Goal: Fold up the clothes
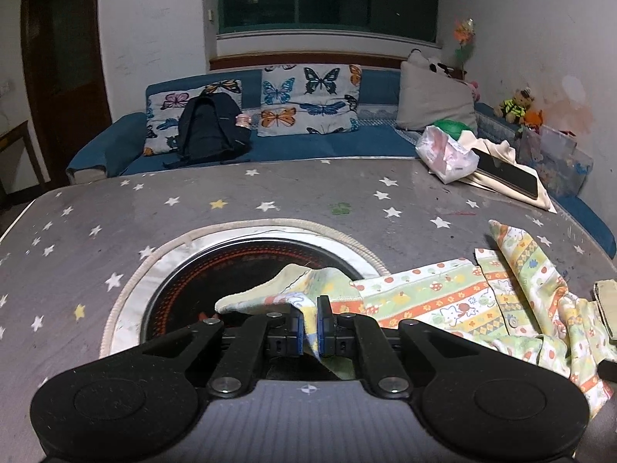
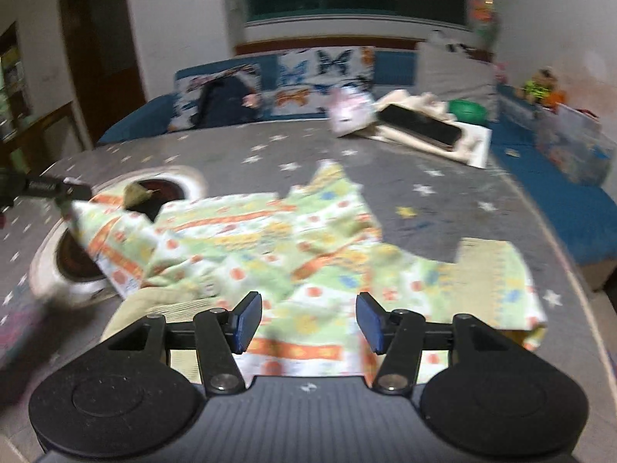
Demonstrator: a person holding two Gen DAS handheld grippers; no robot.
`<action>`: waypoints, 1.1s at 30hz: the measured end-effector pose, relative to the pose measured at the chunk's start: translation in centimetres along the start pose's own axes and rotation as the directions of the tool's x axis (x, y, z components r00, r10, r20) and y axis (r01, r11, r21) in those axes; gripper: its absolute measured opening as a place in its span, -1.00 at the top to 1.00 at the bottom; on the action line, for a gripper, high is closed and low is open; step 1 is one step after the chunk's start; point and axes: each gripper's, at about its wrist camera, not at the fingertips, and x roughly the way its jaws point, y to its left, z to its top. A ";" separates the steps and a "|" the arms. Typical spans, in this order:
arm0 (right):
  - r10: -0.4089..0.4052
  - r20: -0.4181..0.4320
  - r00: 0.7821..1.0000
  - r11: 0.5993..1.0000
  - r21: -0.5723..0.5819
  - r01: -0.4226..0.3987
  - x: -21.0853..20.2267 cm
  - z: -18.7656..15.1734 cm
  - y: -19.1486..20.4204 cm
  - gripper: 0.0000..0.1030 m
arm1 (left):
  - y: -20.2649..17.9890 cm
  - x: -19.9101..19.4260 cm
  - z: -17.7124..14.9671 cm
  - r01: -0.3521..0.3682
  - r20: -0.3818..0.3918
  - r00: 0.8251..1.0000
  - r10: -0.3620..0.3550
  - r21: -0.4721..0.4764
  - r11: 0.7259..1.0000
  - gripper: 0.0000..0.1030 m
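A small patterned garment [image 1: 443, 301] in pale green, yellow and orange lies rumpled on the grey star-print tabletop [image 1: 231, 200]. My left gripper [image 1: 308, 326] is shut on one edge of it, and the cloth is pinched between the blue pads and lifted over the round stove recess [image 1: 246, 266]. In the right wrist view the same garment [image 2: 277, 239] spreads across the table, blurred. My right gripper [image 2: 306, 322] stands open just above its near part, with nothing between the fingers. The left gripper [image 2: 58, 189] shows at the far left holding the raised corner.
A phone on a cream cloth [image 1: 505, 173] and a pink-white plastic packet [image 1: 447, 152] sit at the table's far right. Behind the table runs a blue sofa [image 1: 308, 142] with butterfly cushions, a black backpack [image 1: 210, 131] and soft toys. A tan folded item [image 1: 609, 305] lies at the right edge.
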 end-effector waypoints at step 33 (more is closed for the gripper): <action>-0.155 -0.117 0.981 0.987 -0.050 0.150 1.7 -2.9 -2.7 -0.08 | 13.4 -7.9 -11.1 -0.246 -0.152 0.963 0.222 -0.165 0.955 0.60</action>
